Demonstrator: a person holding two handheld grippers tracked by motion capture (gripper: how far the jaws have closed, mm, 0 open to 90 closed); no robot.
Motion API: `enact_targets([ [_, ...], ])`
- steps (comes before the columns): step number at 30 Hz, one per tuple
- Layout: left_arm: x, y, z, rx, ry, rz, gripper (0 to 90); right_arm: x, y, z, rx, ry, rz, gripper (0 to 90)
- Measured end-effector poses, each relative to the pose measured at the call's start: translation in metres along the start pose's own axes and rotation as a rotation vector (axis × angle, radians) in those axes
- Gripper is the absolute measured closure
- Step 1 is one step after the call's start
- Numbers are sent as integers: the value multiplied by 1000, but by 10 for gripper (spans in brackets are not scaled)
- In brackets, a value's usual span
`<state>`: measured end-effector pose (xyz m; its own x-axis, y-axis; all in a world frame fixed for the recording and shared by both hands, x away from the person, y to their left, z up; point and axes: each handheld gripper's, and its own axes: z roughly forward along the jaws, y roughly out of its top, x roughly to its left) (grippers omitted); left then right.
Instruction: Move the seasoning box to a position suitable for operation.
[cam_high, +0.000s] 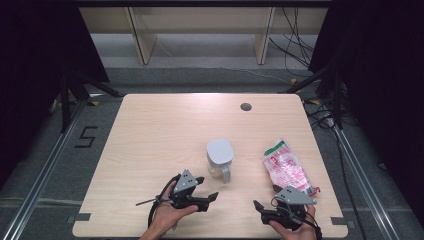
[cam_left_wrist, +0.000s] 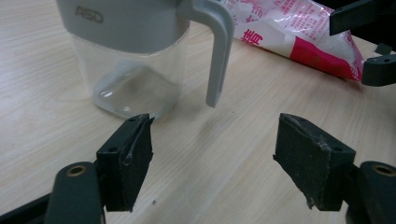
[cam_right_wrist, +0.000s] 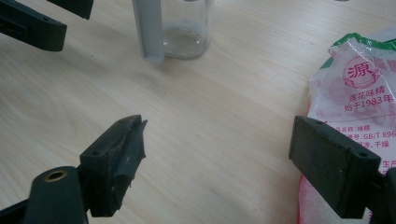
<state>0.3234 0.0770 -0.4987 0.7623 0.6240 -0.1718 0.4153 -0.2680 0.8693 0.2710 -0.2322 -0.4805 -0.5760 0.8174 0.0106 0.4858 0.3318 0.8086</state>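
claw pair, yours: left claw (cam_high: 209, 196) spread toward jar (cam_high: 220, 159), right claw (cam_high: 260, 208) spread beside pouch (cam_high: 288, 168), both resting low on desk (cam_high: 150, 140), likely staged for grasping.

High view: fixed above the near edge, looking forward and down over the whole table (cam_high: 150, 130); both gripper views: low, close to the tabletop, each facing the glass jar with grey lid (cam_left_wrist: 135, 56) and the red-and-white packet (cam_right_wrist: 359, 88), seen from opposite sides.

"ASD" on jar lid (cam_left_wrist: 121, 21); "源", "1983" on bag (cam_right_wrist: 359, 88); "5" on floor (cam_high: 86, 136)
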Motion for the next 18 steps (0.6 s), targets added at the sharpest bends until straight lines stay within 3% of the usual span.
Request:
enact_targets([
  [4, -2, 2, 2, -4, -3, 10, 285, 2, 0, -1, 4, -8, 2, 192],
  [5, -1, 3, 3, -9, 1, 36, 291, 2, 0, -1, 5, -6, 1, 192],
  [7, -1, 4, 4, -8, -4, 30, 294, 1, 0, 0, -3, 1, -19, 192],
  [8, -1, 4, 5, -25, -12, 24, 294, 2, 0, 0, 8, 5, -5, 193],
  [9, -1, 5, 5, -8, -3, 16, 296, 1, 0, 0, 1, -5, -25, 195],
  [11, -2, 6, 7, -13, -23, -9, 316, 1, 0, 0, 2, 4, -19, 194],
  [13, -2, 7, 9, -17, -33, -10, 325, 1, 0, 0, -1, -9, -26, 194],
  [15, -2, 10, 12, -9, -24, 25, 337, 0, 1, 0, 2, 1, -38, 195],
  [18, -4, 13, 18, -18, -38, 5, 356, 1, 0, 0, 0, 1, -29, 195],
])
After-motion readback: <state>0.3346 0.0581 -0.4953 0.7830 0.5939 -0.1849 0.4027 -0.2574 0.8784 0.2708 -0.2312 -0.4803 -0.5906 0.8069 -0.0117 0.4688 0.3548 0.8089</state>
